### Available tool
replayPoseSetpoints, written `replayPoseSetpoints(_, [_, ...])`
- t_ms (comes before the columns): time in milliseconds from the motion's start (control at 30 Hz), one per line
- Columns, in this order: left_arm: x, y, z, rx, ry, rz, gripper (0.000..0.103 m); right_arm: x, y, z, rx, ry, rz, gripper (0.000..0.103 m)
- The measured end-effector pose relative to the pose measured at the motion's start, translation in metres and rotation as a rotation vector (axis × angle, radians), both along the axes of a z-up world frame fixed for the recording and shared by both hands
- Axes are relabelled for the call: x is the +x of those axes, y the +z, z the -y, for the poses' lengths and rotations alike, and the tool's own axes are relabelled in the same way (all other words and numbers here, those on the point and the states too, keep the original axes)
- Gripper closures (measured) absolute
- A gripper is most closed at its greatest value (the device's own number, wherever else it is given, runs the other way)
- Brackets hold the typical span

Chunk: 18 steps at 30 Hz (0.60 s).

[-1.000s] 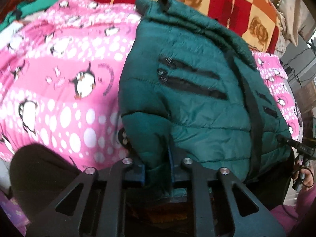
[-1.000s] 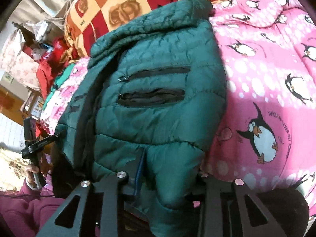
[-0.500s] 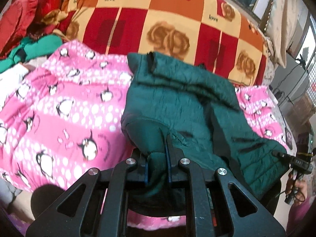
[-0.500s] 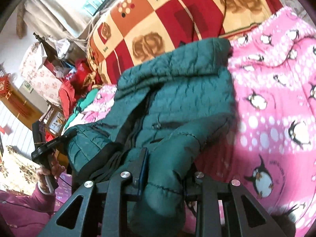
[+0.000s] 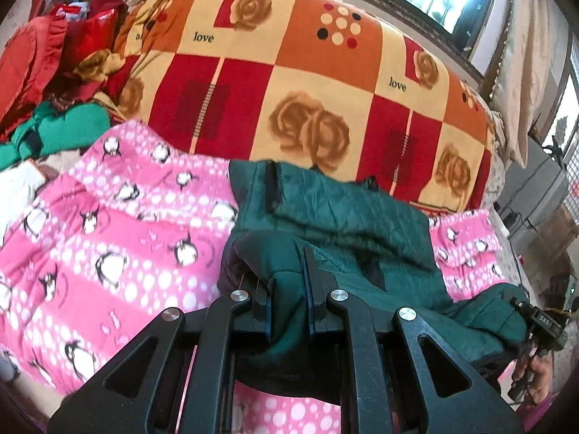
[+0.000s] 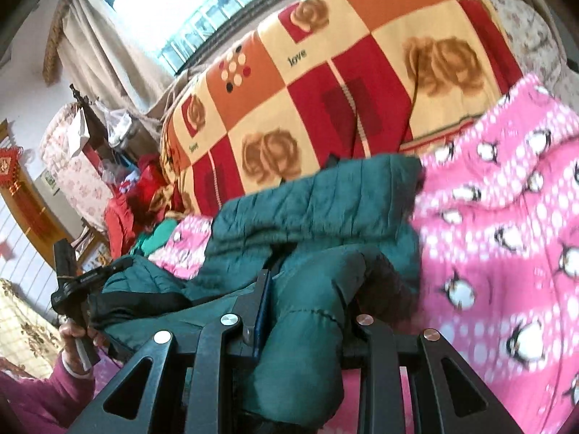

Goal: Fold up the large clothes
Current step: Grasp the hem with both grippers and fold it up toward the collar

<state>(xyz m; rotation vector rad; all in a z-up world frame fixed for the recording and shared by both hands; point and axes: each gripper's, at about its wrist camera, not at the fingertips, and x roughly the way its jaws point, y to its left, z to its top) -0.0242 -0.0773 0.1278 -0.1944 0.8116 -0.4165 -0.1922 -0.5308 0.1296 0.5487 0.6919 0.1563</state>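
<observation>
A dark green quilted jacket (image 5: 347, 213) lies on a pink penguin blanket (image 5: 108, 253), its collar end toward the far rose quilt. My left gripper (image 5: 287, 282) is shut on the jacket's near left hem corner and holds it lifted. My right gripper (image 6: 307, 296) is shut on the near right hem corner of the jacket (image 6: 318, 202), also lifted. The hem bunches over both sets of fingers and hides the fingertips. Each view shows the other gripper at its edge, the right gripper (image 5: 542, 325) and the left gripper (image 6: 72, 289), with the hem hanging between them.
A red, orange and cream rose quilt (image 5: 289, 72) is heaped behind the jacket. Red and green clothes (image 5: 54, 83) are piled at the far left. A window with curtains (image 6: 144, 18) is behind the bed. The pink blanket (image 6: 506, 235) spreads to the right.
Both grippers have lifted the jacket's near hem up off the blanket and carried it toward the collar. The front with its pocket zips has turned out of sight.
</observation>
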Motion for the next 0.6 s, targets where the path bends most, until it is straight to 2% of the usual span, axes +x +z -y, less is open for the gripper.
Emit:
replayPoseSetpoints(367, [0.065, 0.01, 0.021, 0.006, 0.072, 0.03, 0.091, 0.069, 0.018, 0.013, -0.093, -0.07, 0.066, 0.078])
replayPoseSetpoints(600, [0.117, 0.008, 0.038, 0.046, 0.127, 0.026, 0.091, 0.12, 0.009, 0.034, -0.122, -0.158, 0.043, 0.077])
